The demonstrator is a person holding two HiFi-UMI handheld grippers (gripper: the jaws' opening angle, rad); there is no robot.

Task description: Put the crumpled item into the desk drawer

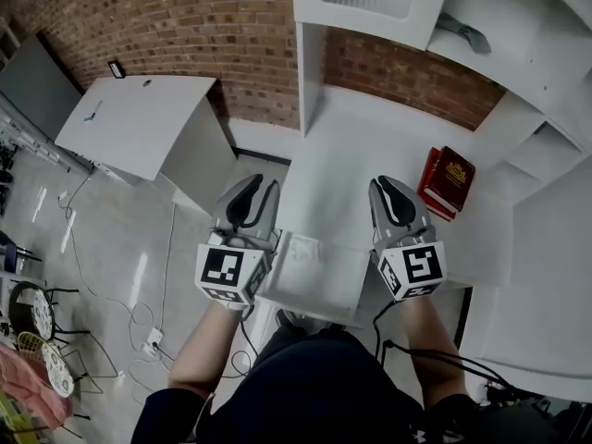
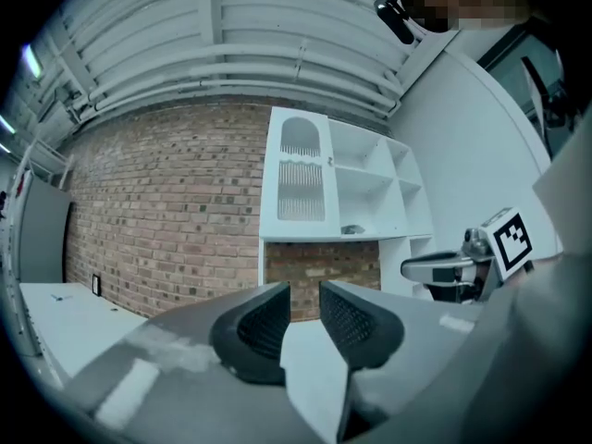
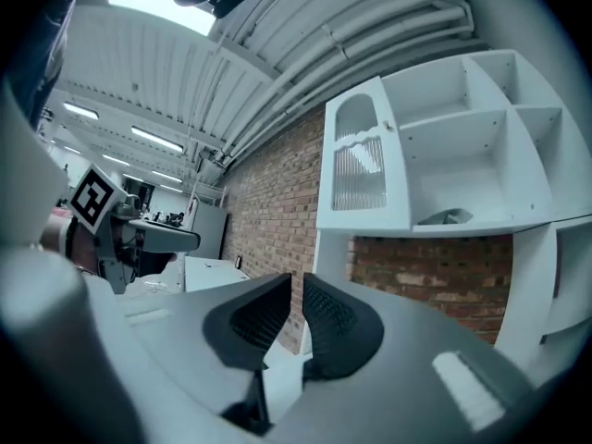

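Note:
A grey crumpled item (image 1: pixel 460 31) lies on a shelf of the white desk unit (image 1: pixel 370 146), up and to the right; it also shows in the left gripper view as the crumpled item (image 2: pixel 351 230) and in the right gripper view (image 3: pixel 444 216). A white drawer (image 1: pixel 314 280) stands pulled out at the desk's front edge, between my two grippers. My left gripper (image 1: pixel 264 185) (image 2: pixel 303 317) hovers over the desk's left edge, its jaws nearly together with nothing between them. My right gripper (image 1: pixel 382 183) (image 3: pixel 298 308) is over the desk beside the drawer, shut and empty.
A red book (image 1: pixel 447 181) lies on the desk to the right of my right gripper. A white table (image 1: pixel 139 123) stands at the left against the brick wall (image 1: pixel 203 26). Cables (image 1: pixel 139 317) trail over the floor at lower left.

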